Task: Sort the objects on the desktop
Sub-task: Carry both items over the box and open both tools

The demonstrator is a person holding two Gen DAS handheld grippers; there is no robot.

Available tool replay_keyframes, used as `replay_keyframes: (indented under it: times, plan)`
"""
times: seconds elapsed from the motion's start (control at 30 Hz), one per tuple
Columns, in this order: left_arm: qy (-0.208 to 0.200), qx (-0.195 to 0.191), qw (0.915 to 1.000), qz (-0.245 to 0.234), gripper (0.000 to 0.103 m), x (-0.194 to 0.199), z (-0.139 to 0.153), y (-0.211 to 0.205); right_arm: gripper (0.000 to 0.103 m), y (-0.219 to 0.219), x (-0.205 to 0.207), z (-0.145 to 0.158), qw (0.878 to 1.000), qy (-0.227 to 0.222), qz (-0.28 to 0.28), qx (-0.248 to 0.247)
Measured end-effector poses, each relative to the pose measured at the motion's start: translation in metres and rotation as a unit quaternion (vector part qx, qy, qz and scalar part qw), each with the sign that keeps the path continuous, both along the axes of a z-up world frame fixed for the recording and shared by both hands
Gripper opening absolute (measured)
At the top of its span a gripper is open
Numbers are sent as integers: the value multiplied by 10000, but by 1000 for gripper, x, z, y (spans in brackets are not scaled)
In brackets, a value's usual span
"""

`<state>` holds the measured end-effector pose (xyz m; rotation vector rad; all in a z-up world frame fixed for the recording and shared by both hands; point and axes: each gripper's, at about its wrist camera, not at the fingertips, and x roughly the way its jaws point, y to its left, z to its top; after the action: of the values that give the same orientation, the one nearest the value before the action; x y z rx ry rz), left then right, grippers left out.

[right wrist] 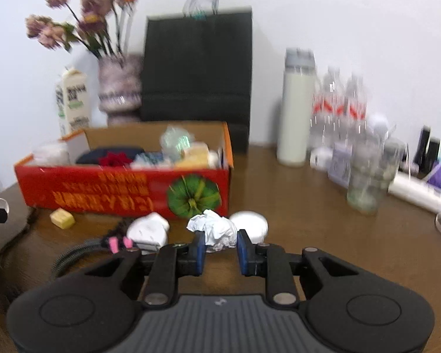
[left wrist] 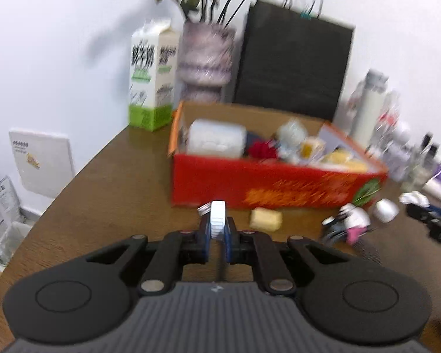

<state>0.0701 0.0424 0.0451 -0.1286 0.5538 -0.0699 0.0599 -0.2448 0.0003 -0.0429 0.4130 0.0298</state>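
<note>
Gripping a white clip (left wrist: 217, 219); crumpled paper (right wrist: 216, 231) pinched opposite.

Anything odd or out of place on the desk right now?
Mostly loose clutter in front of the red box: a yellow block, a white cap and a tangled black cable. The right gripper is shut on crumpled paper; the left gripper is shut on a small white ribbed piece. No spills.

Small white ribbed block (left wrist: 218, 217): upright, clamped between the left gripper (left wrist: 217, 236) pads, at 6 o'clock of the red box (left wrist: 250, 188); crumpled white paper ball (right wrist: 214, 229): pinched in the right gripper (right wrist: 219, 248); yellow block (left wrist: 265, 219): loose on the worktop (left wrist: 108, 194), at 3 o'clock of the ribbed block; red box: open-topped, filled with mixed items.
</note>
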Motion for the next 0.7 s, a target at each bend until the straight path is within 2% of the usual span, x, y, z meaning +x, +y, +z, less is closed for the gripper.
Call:
replay_keyframes:
  times: [0.13, 0.2, 0.3, 0.4, 0.43, 0.5, 0.6, 0.63, 0.7]
  plan:
    - [-222, -173, 9993, -253, 10, 2, 37, -13, 20, 6, -16, 19, 9977, -558, 321, 205]
    - [-386, -97, 9986, -355, 10, 15, 62, -21, 20, 13, -17, 37, 9963, -711, 445, 182]
    - [-575, 93, 9976, -372, 11, 49, 92, -39, 20, 23, -8, 69, 9931, -966, 644, 151]
    - [-361, 86, 9988, -303, 11, 106, 96, -52, 20, 28, 17, 94, 9889, -1322, 651, 192]
    - [-225, 149, 9995, -143, 11, 125, 90, -54, 20, 28, 35, 99, 9897, -1269, 622, 231]
    - [-26, 246, 9994, 249, 11, 154, 76, -52, 20, 27, 72, 104, 9933, -877, 670, 336]
    - [241, 8, 9995, 226, 10, 183, 61, -40, 20, 18, 110, 105, 9958, -684, 285, 546]
    - [233, -15, 9995, 210, 10, 187, 58, -35, 20, 13, 118, 106, 9949, -628, 251, 753]
    - [281, 88, 9992, 252, 10, 195, 53, -27, 21, 8, 140, 104, 9936, -238, 323, 1054]
